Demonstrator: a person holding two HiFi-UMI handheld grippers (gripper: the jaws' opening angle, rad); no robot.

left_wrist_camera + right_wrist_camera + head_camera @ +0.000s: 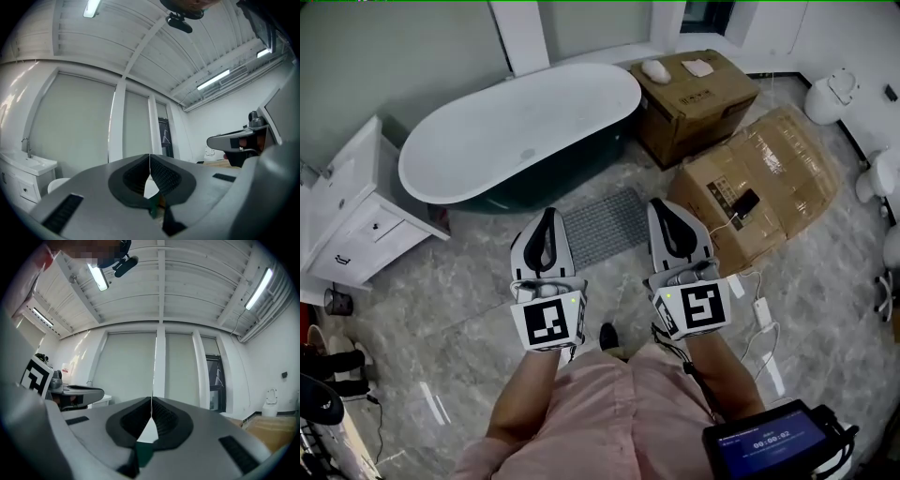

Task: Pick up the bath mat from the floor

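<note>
Mat (602, 225) lies flat on the floor (469, 281) by the tub (520, 131), below the left hand-held gripper (548, 217) and right hand-held gripper (662, 208) (both pinched shut, empty). Unopened, they would likely skid off its seemingly thin edge.

Grey ribbed bath mat (605, 225); white bathtub (520, 127), seemingly dark green outside; marbled grey floor (441, 309).

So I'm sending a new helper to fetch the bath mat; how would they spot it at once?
Find the big white oval bathtub with the dark outside. On the marbled floor beside it, between tub and cardboard boxes, lies the bath mat. It is the only flat, grey, ribbed rectangle there.
</note>
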